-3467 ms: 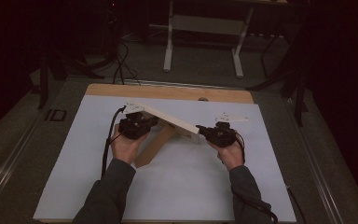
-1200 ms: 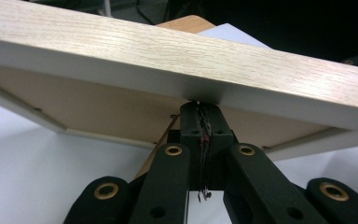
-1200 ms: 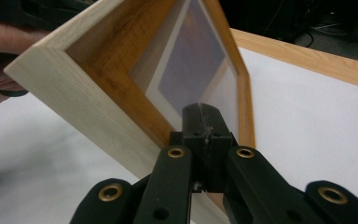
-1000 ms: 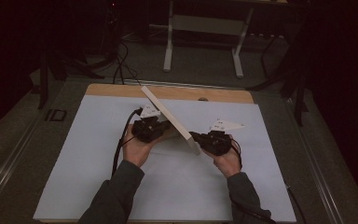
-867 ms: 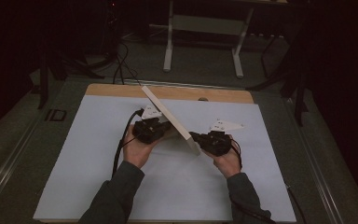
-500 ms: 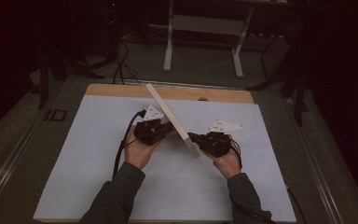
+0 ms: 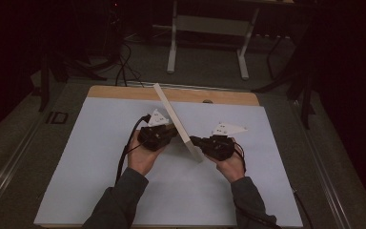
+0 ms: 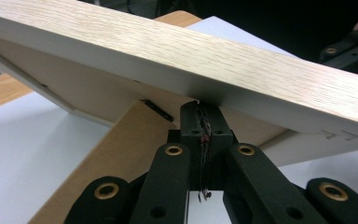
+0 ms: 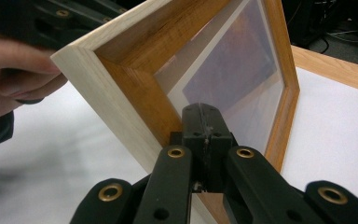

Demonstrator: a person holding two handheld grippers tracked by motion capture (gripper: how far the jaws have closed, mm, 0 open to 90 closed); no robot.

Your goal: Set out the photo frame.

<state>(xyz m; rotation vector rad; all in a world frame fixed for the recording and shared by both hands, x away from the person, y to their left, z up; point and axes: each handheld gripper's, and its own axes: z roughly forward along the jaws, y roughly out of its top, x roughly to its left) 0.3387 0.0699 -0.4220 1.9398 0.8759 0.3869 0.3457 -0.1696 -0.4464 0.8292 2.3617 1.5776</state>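
Pale oak picture frame (image 7: pixel 176 120) stands tilted on edge over the white table mat (image 7: pixel 76 157), running from the far wooden table edge (image 7: pixel 124 91) toward the person, between both hands. Left gripper (image 7: pixel 158 136) sits behind it, jaws pressed together with their tips against the frame's rear side beside the brown fold-out stand (image 8: pixel 116 154); whether they pinch anything is hard to tell. Right gripper (image 7: pixel 208 144) meets the near corner, jaws likewise closed, tips resting against the inner rim of the glazed front (image 9: pixel 233 79).
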